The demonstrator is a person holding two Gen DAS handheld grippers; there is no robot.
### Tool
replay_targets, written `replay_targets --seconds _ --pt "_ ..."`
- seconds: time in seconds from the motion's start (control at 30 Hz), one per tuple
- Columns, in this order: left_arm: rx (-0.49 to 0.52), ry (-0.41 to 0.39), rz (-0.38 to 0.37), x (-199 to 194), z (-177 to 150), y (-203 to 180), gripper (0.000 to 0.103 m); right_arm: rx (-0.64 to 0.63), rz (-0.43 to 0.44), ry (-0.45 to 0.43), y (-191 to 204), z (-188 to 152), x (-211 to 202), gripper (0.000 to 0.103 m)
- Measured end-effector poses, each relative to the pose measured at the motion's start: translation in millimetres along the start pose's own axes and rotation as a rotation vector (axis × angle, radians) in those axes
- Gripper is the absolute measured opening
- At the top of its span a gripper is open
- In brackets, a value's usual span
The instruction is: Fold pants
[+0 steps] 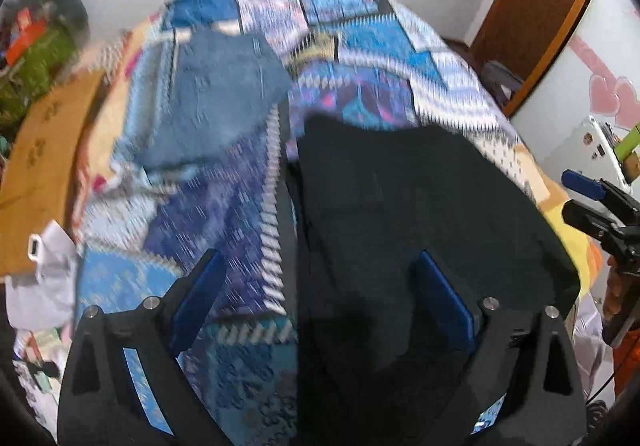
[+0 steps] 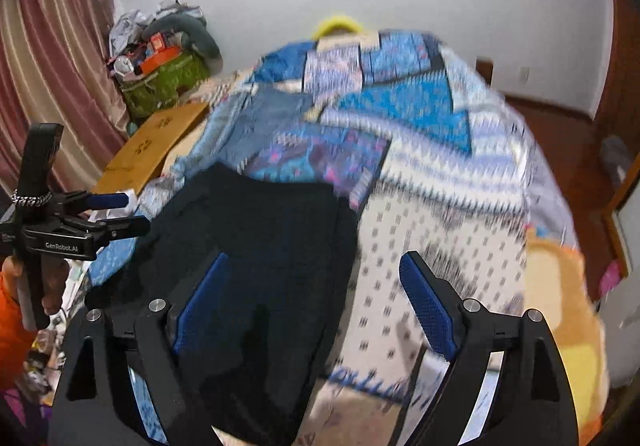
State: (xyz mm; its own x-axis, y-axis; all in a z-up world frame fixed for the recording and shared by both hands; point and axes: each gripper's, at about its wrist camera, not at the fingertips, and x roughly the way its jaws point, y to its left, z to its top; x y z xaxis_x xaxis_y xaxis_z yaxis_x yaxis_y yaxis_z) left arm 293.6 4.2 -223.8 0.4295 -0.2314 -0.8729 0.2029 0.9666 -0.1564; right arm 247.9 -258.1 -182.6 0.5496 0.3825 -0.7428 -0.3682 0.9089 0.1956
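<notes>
Dark, near-black pants lie folded in a flat block on a patchwork bedspread. My left gripper hovers over the left edge of the pants, open, with nothing between its blue pads. In the right wrist view the pants lie at lower left, and my right gripper stands open above their right edge, its pads clear of the cloth. Each view also catches the other tool: the right gripper at the far right edge, the left gripper at the left, held by a hand.
A folded blue denim piece lies farther back on the bed. A cardboard sheet leans along the bed's left side, with a green bag and clutter behind it. A curtain hangs left; a wooden door stands right.
</notes>
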Motion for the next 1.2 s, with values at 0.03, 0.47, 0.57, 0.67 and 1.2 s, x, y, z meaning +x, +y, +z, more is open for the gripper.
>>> replay_targets --seconds 0.03,0.47,0.57,0.67,1.2 --pt "-0.003 0.017 -0.006 4 -3 0 0.097 0.009 0.005 0.025 -2 -5 6 0.085" --pt "-0.054 0.160 -0.160 52 9 3 0.103 0.123 0.193 0.195 -18 -22 63 0.087" --pt "-0.046 0.169 -0.179 56 12 3 0.103 0.103 0.223 0.204 -13 -20 66 0.086" --pt "-0.038 0.171 -0.202 61 19 -2 0.103 0.089 0.259 0.212 -11 -15 71 0.081" --pt "-0.040 0.087 -0.222 45 27 -4 0.059 0.033 0.216 0.180 -7 -2 66 0.029"
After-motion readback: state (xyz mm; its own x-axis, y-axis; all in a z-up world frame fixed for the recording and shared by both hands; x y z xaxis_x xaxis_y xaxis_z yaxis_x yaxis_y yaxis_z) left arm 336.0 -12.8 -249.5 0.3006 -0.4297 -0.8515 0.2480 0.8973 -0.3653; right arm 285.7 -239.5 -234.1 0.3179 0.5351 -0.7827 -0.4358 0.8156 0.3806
